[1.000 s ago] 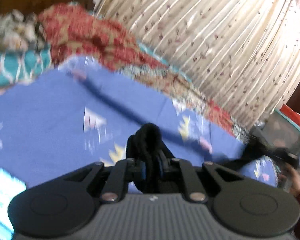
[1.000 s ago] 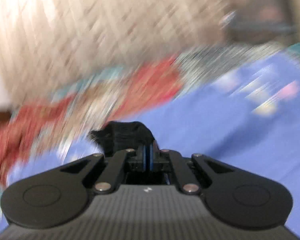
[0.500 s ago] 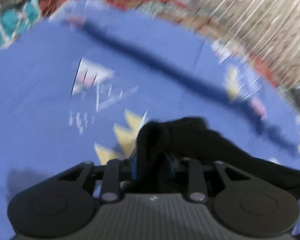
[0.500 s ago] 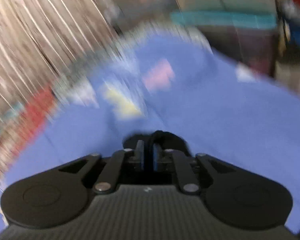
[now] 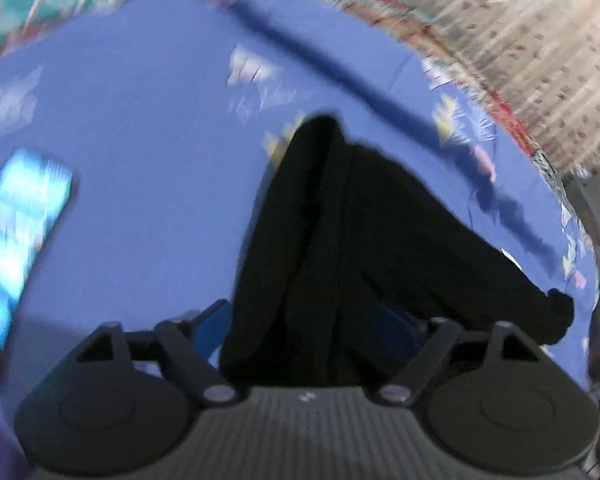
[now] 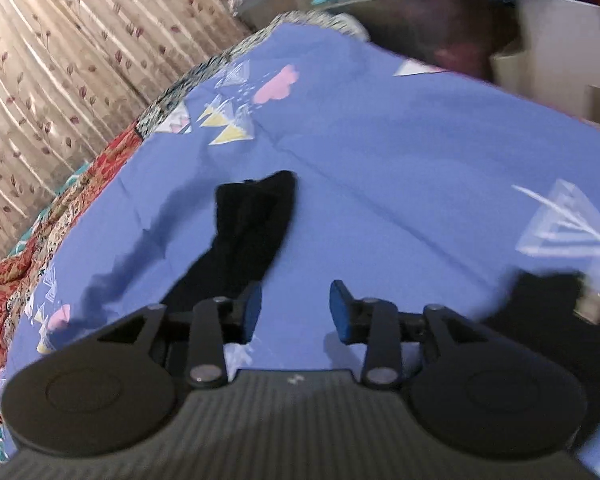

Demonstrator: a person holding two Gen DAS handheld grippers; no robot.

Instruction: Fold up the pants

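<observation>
The black pants (image 5: 364, 240) lie on the blue bedsheet (image 5: 140, 160), bunched in a long heap running from my left gripper to the right. My left gripper (image 5: 312, 324) is open, its blue pads spread wide with the black cloth lying between them. In the right wrist view a black strip of the pants (image 6: 248, 236) lies on the sheet just left of my right gripper (image 6: 296, 312), which is open and empty above bare sheet. More black cloth (image 6: 548, 304) shows at the right.
A lit phone (image 5: 16, 236) lies on the sheet at the left. A patterned red quilt (image 6: 32, 232) and a beige curtain (image 6: 80, 60) border the bed's far side. Tubs and boxes (image 6: 560, 32) stand beyond the bed's corner.
Both grippers were shut on the black pants and have opened. The pants have dropped onto the sheet. Both views swung down toward the bed.
</observation>
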